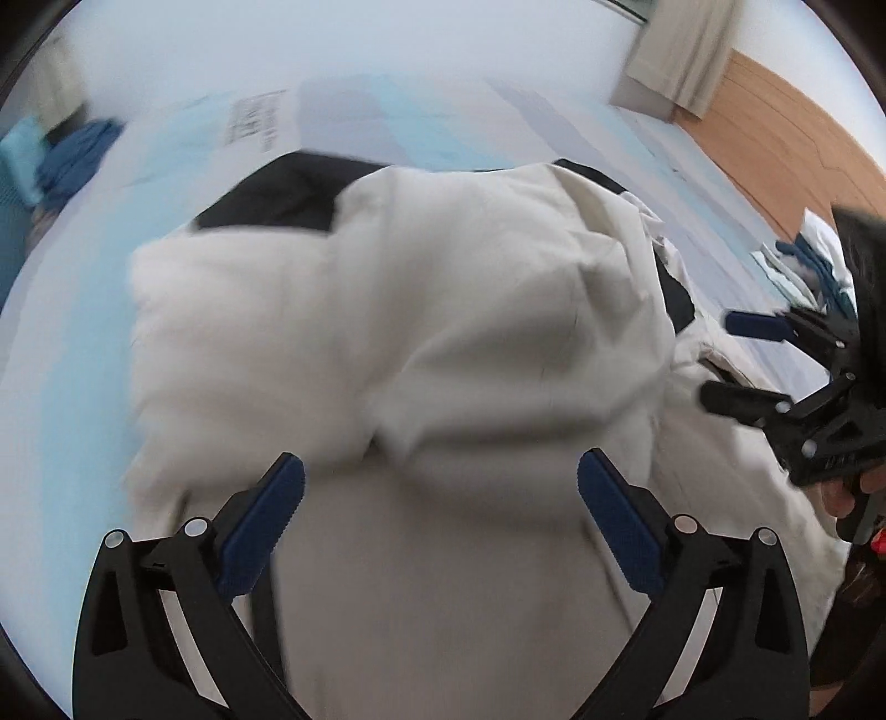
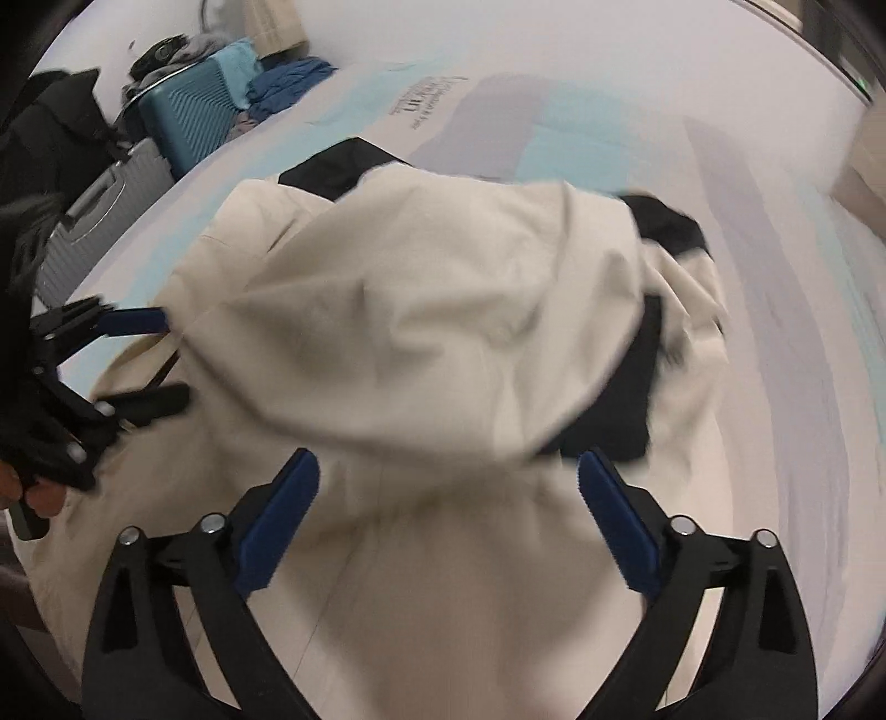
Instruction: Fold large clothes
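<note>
The bed fills most of the room from where I stand, its cover pale with light-blue and grey blocks and a patch of printed lettering toward its far end. Everything else sits in relation to it.

Spread over the middle of the bed lies the jacket, cream-white with black panels showing at its far edge and along one side. Its hood is turned up on top of the body, puffed and creased. The fabric is blurred in both views, so fine seams are hard to read.

Beyond the bed's far corner, on the left-hand side, stands a teal suitcase with a grey suitcase next to it, and a heap of blue clothing lies at the bed's edge just beside them. On the bed's other side a strip of wooden floor runs past, with a beige curtain hanging above it.

The left gripper hovers over the near part of the jacket, its 2 blue-padded tongs spread wide apart with nothing between them. The right gripper hangs over the same near part, just below the hood, its 2 tongs likewise held well apart and gripping nothing. Each shows at the edge of the other's view, jaws parted, beside the jacket's side hem, with a bit of the person's hand behind it.
</note>
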### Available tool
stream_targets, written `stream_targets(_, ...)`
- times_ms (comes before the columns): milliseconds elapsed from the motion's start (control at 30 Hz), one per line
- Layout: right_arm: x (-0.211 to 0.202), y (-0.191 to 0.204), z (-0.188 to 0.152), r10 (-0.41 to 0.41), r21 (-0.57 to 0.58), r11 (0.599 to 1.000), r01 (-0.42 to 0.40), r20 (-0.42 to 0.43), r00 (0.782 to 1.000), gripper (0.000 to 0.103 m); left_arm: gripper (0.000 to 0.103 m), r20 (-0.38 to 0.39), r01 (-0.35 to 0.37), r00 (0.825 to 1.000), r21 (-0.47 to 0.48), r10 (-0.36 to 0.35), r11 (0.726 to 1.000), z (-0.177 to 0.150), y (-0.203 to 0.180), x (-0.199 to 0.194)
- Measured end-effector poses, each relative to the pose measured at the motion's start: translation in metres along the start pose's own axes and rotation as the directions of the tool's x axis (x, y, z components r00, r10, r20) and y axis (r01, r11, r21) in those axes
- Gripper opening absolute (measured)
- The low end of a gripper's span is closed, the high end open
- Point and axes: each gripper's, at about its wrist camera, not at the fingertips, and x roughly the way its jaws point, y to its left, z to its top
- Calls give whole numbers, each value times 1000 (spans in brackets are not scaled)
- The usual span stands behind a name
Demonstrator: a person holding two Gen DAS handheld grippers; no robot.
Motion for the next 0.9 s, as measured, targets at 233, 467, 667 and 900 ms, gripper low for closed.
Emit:
stream_targets(233, -48, -10, -65, -72, 61, 995, 76, -71, 995, 95, 97, -90, -97, 992, -111, 87, 989, -92, 27, -68)
stream_targets(467, -77, -29, -139, -122, 71, 988, 135, -165, 979, 95, 97, -156, -191, 973, -142, 168, 971, -176, 27, -109)
stream_targets(667, -100, -42, -206, -137, 106, 980, 166, -245, 960, 95, 97, -208, -246, 955, -162, 211, 956, -234, 32, -136)
stream_targets(900, -110, -51, -254, -122, 193, 964, 183, -290, 949, 95, 97, -260, -222, 951, -199, 167, 955, -271, 39, -129)
